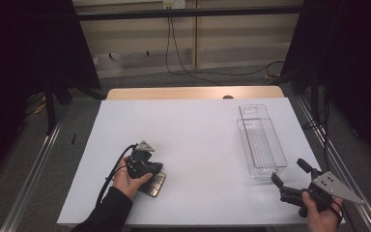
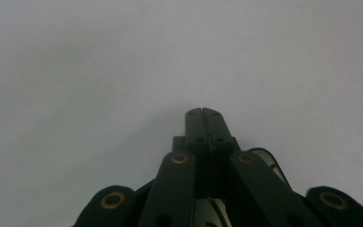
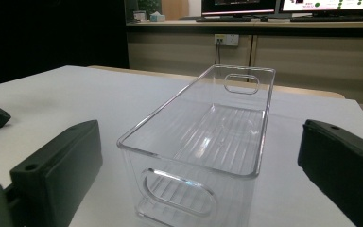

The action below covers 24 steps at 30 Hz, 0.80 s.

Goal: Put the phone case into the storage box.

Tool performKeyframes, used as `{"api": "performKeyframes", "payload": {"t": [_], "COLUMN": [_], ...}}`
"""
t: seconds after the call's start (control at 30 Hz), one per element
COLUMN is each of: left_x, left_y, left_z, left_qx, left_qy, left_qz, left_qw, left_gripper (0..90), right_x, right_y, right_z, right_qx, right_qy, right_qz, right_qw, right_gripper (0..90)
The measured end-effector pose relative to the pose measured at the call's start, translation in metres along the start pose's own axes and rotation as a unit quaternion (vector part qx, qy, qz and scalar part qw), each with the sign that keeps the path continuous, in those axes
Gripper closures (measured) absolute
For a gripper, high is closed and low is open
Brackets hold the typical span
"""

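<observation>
My left gripper (image 1: 150, 170) points down at the desk (image 1: 193, 125), jaws fully closed; whether they grip the flat, dark, glossy rectangular object (image 1: 155, 184) lying directly beneath I cannot tell. My right gripper (image 3: 196, 177) stands wide open and empty near the desk's near right corner. Just ahead of it, aligned between the jaws, sits a clear rigid plastic bin (image 3: 203, 137): long, rectangular, ribbed floor, oval handle cut-outs at both ends. Smooth white desk surface lies open on both sides of the bin.
</observation>
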<state>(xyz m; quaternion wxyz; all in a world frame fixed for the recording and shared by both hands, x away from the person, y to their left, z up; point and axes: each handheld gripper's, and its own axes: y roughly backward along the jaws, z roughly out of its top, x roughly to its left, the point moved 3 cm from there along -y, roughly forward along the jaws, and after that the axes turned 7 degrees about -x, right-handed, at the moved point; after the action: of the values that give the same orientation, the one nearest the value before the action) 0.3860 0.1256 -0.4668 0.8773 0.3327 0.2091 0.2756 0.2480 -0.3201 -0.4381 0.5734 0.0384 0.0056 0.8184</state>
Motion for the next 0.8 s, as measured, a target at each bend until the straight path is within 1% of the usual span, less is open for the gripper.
{"api": "performKeyframes", "payload": {"t": [0.1, 0.3, 0.37, 0.43, 0.6, 0.63, 0.67, 0.8], "left_x": [-0.001, -0.002, -0.003, -0.004, -0.007, -0.007, -0.008, -0.009], "left_y": [0.001, 0.002, 0.004, 0.004, 0.006, 0.007, 0.008, 0.009], "left_z": [-0.001, -0.004, -0.005, -0.005, -0.008, -0.008, -0.01, -0.011], "left_qx": [0.0, -0.003, 0.0, -0.001, 0.0, -0.001, -0.005, -0.006], "left_qy": [0.002, 0.005, -0.001, -0.001, -0.006, -0.014, -0.012, -0.016], "left_qz": [-0.006, -0.008, -0.01, -0.008, -0.013, -0.014, -0.014, -0.015], "left_qw": [1.0, 0.9999, 1.0, 1.0, 0.9999, 0.9998, 0.9998, 0.9997], "left_gripper": [90.0, 90.0, 90.0, 90.0, 90.0, 90.0, 90.0, 90.0], "right_x": [0.0, 0.0, 0.0, 0.0, -0.001, -0.001, 0.0, 0.0], "right_y": [0.001, 0.0, 0.001, 0.001, 0.001, 0.001, 0.001, 0.001], "right_z": [0.001, 0.0, 0.0, 0.0, 0.0, 0.0, 0.0, 0.0], "right_qx": [-0.001, 0.0, 0.0, -0.001, -0.001, -0.001, -0.001, -0.001], "right_qy": [0.002, 0.001, 0.0, 0.0, -0.001, 0.0, 0.002, 0.001], "right_qz": [0.0, 0.0, 0.0, 0.0, -0.001, 0.0, 0.0, -0.001], "right_qw": [1.0, 1.0, 1.0, 1.0, 1.0, 1.0, 1.0, 1.0], "right_gripper": [0.0, 0.0, 0.0, 0.0, 0.0, 0.0, 0.0, 0.0]}}
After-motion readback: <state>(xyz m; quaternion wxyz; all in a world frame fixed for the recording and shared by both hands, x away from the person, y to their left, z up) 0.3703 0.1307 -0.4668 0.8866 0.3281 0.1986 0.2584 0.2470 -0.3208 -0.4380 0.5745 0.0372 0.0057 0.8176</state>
